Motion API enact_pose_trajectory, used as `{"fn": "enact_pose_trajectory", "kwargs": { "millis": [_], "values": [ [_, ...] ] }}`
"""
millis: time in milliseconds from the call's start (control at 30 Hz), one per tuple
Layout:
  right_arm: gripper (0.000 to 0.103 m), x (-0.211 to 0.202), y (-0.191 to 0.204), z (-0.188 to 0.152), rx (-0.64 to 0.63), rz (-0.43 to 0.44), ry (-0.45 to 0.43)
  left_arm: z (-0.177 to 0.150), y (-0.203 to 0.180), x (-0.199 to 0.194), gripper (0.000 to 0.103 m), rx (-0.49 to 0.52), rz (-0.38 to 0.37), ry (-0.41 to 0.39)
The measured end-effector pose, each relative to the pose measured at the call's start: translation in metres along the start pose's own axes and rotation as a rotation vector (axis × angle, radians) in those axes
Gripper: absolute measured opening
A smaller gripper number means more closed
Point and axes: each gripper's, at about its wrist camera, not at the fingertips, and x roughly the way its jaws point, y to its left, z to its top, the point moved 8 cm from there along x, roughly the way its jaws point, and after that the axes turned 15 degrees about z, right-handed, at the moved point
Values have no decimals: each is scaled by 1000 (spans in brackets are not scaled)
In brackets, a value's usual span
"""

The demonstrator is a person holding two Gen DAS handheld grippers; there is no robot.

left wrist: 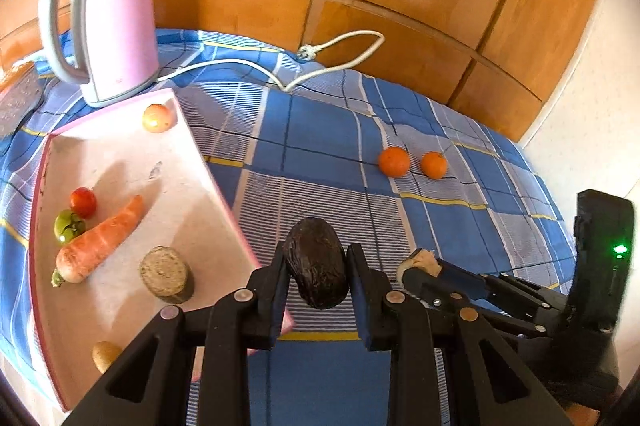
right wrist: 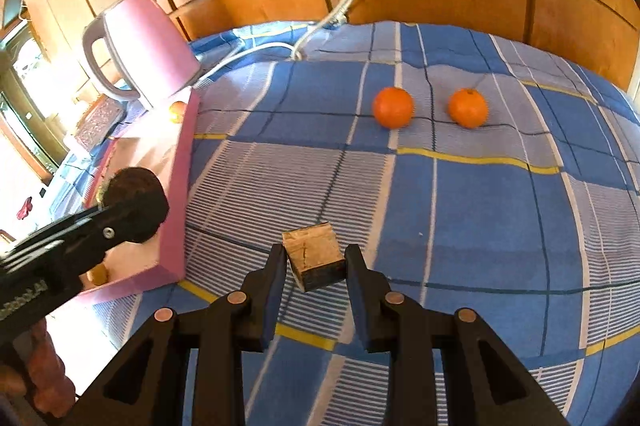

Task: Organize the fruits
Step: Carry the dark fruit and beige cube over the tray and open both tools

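The left gripper [left wrist: 316,266] was clamped on a dark, wrinkled, egg-shaped avocado [left wrist: 318,262], held above the blue checked cloth [left wrist: 320,129] just beside the near corner of the pale pink rectangular tray [left wrist: 208,165]. The right gripper [right wrist: 316,262] pinched a small tan wooden block [right wrist: 314,258], jaws closed to its sides. Two round oranges [right wrist: 393,107] lay well apart from the tray. The avocado seemed gripped only across its middle, so it could likely rotate or slip and drop short on the tray rim. The oranges could roll if the cloth were tugged. Only a fragment of white lettering showed on the left gripper's body, unreadable
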Motion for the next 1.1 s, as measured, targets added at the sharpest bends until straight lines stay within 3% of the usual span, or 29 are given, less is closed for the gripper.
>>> {"fn": "enact_pose_trajectory", "kwargs": {
  "millis": [333,633,833,1100],
  "values": [
    [30,7,46,14,-52,107,3,21,85,-6,28,-177,78,-35],
    [30,40,108,21,-160,229,78,29,162,-4,28,-320,160,-45],
    [30,66,135,32,-228,237,117,41,178,-1,28,-327,154,-49],
    [30,89,156,52,-259,235,113,52,169,7,28,-281,149,-58]
  ]
}}
